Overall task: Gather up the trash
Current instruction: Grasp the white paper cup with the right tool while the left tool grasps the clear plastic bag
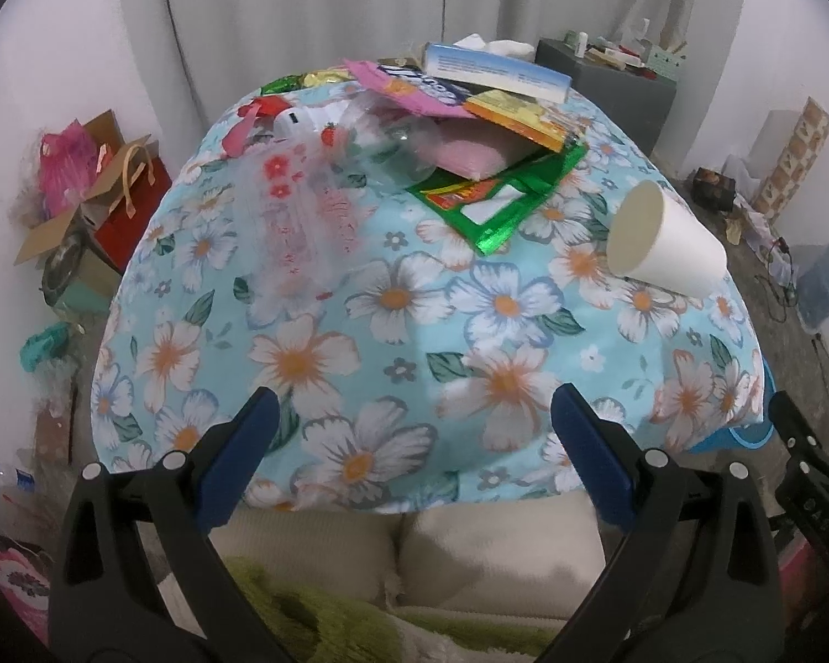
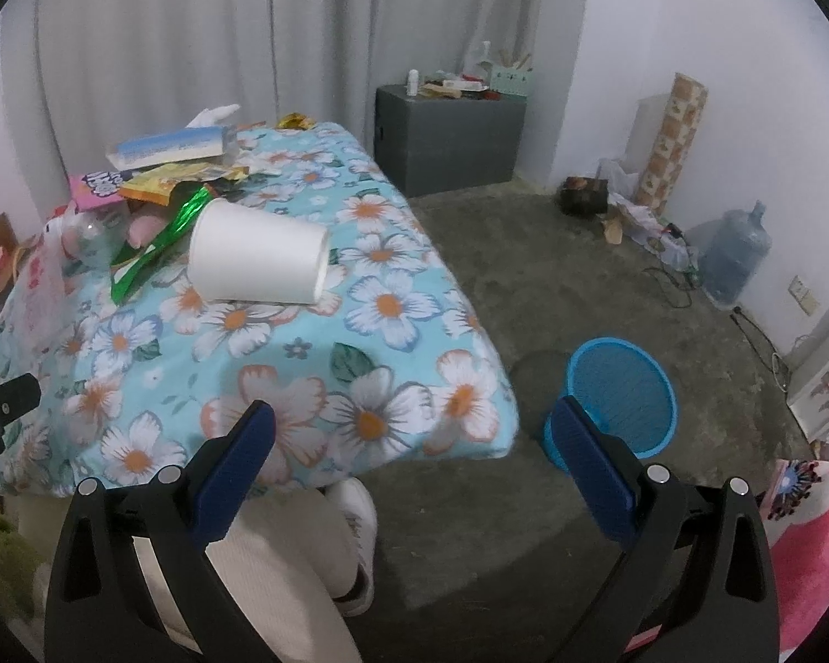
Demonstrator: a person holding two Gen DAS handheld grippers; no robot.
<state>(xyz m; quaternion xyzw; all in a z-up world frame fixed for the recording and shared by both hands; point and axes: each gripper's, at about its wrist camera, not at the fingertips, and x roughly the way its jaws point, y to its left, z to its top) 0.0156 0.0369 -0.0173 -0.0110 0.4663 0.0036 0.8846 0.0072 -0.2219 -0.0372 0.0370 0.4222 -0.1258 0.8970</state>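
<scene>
Your left gripper (image 1: 414, 431) is wide open and holds nothing; it hangs over the near edge of the flowery table (image 1: 403, 342). Your right gripper (image 2: 414, 442) is wide open too, with nothing in it, out past the table's corner. A white paper cup (image 2: 257, 259) lies on its side on the cloth (near the right edge). Wrappers (image 1: 486, 204) are piled at the far end. A blue bin (image 2: 622, 392) stands on the floor, just beside the table.
</scene>
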